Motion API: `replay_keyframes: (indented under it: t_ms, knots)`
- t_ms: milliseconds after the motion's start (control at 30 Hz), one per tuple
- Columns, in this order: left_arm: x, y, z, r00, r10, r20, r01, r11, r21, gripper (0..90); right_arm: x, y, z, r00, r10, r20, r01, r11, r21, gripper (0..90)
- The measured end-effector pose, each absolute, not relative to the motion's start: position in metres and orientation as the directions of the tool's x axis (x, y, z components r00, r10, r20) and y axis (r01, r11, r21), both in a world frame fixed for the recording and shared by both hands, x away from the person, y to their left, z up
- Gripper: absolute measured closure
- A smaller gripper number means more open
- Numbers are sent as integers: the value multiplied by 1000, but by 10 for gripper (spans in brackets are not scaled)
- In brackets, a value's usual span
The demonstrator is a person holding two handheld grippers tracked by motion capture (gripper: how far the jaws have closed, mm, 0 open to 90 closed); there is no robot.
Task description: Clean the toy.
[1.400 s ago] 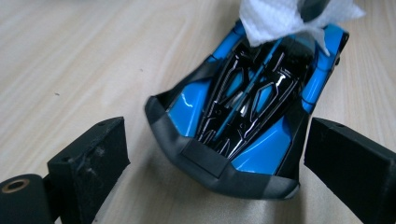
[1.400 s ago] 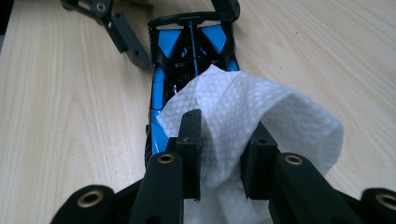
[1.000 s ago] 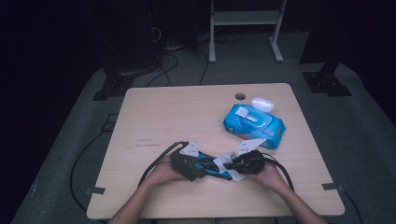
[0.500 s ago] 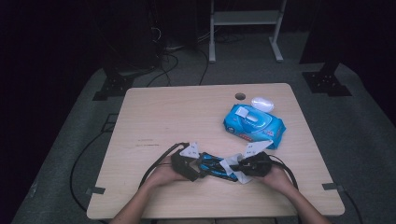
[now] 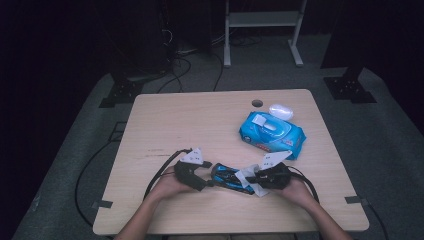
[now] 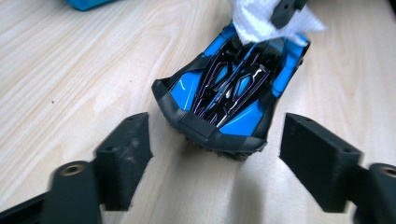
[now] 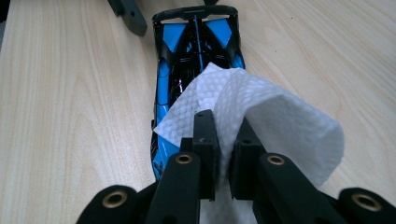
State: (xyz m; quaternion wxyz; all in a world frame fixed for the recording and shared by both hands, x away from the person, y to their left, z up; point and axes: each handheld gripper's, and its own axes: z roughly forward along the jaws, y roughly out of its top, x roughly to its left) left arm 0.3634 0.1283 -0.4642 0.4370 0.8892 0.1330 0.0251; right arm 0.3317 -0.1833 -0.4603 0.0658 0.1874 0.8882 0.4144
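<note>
A blue and black toy car (image 5: 230,177) lies on the wooden table (image 5: 200,120) near its front edge. My left gripper (image 5: 206,181) points at one end of the car (image 6: 229,93). Its jaws have just been closing, and the car's end sits between them (image 6: 217,133) with a gap on each side, so the pads do not touch it. My right gripper (image 7: 224,135) is shut on a folded white wipe (image 7: 275,121), which rests on the car's other end (image 7: 196,42). The wipe (image 5: 248,176) also shows from above.
A blue pack of wipes (image 5: 272,132) lies at the back right, with a small white case (image 5: 281,111) and a round cable hole (image 5: 257,103) behind it. Both grippers' cables (image 5: 160,172) trail over the table's front edge. A metal stand (image 5: 262,30) is on the floor beyond.
The left gripper's jaws have drawn closer together around the end of the car. The right gripper and its wipe have stayed on the car.
</note>
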Motion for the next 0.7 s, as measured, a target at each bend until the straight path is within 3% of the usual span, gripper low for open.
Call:
replay_keyframes:
  t_ms: [33, 100, 167, 333, 700]
  knots:
    - [364, 130, -464, 961, 262, -90, 229, -565, 793, 307, 332, -183, -460, -921, 387, 38, 278, 586, 761, 825]
    - [366, 132, -465, 953, 277, -127, 262, -529, 807, 396, 332, -183, -460, -921, 387, 39, 279, 587, 760, 825]
    - [370, 130, -467, 943, 282, -175, 303, -516, 801, 406, 331, -182, -460, -921, 387, 32, 274, 589, 760, 825]
    - [370, 127, -466, 936, 311, -166, 311, -507, 804, 461, 331, -181, -457, -925, 379, 17, 264, 612, 745, 826]
    - [371, 124, -469, 926, 347, -150, 320, -507, 800, 470, 346, -151, -447, -928, 371, 15, 251, 597, 762, 837]
